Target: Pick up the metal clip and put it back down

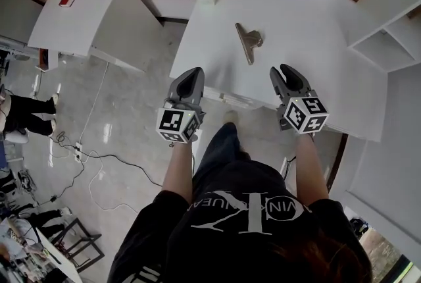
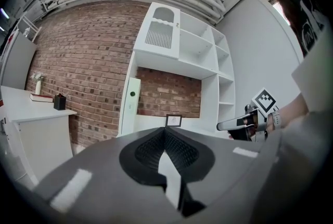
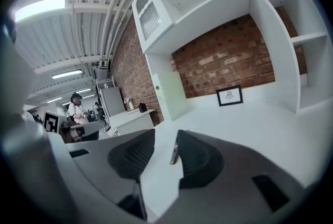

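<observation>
The clip (image 1: 248, 42) is lying flat around the middle of the bench (image 1: 309, 31). Its long axis is running from the bench's far side toward the near edge where you are standing. The broad clamping end is pointing at the far side, and the narrow handle is pointing back at you, tipped slightly toward the bench's right. Nothing is touching it.

You are holding the left gripper (image 1: 195, 72) at the bench's near left corner, aimed toward the far side. Its fingers (image 2: 151, 150) are meeting at the tips, with only a sliver of gap showing lower down between the pads. They are gripping nothing.

You are holding the right gripper (image 1: 283, 72) over the bench's near edge, angled slightly toward the bench's middle. Its fingers (image 3: 200, 158) are standing moderately apart with bare bench top showing between them. In the right gripper view the clip (image 3: 174, 151) is showing edge-on as a thin silver strip in that gap, close to the right-hand finger. The head view is showing it well apart from the tips, so the fingers are holding nothing and resting on nothing.
</observation>
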